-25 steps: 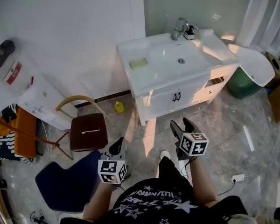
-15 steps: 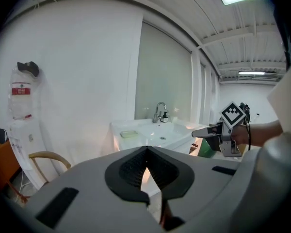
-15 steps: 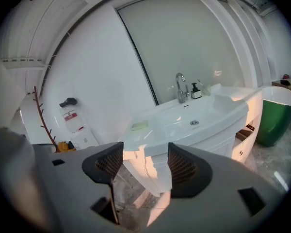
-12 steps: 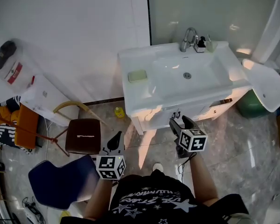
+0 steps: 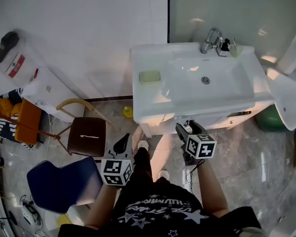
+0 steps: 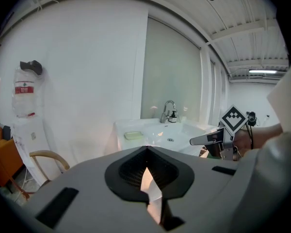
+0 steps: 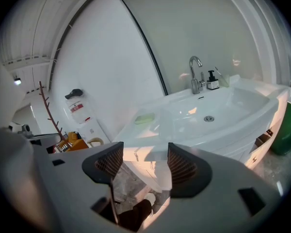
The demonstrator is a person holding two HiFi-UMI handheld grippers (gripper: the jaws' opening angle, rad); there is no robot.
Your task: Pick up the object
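Note:
A pale green soap bar (image 5: 150, 76) lies on the left ledge of the white washbasin (image 5: 187, 106), left of the bowl and the chrome tap (image 5: 211, 37). The soap (image 7: 145, 118) also shows in the right gripper view, and small in the left gripper view (image 6: 133, 135). My left gripper (image 5: 122, 143) hangs low over the floor in front of the basin's left corner, jaws together and holding nothing (image 6: 146, 152). My right gripper (image 5: 187, 128) is just before the basin's front edge, open and empty (image 7: 140, 158). Both are well short of the soap.
A brown-seated chair (image 5: 88, 136) and a blue seat (image 5: 64, 184) stand at the left. A white dispenser with a bottle (image 5: 17, 65) leans by the wall. On the floor under the basin's left corner is a yellow bottle (image 5: 127, 112). A loose white basin (image 5: 288, 97) and a green bin (image 5: 267, 118) are at the right.
The person has stepped toward the washbasin, which now sits nearer and more centred. Both grippers came along with no change in their jaws.

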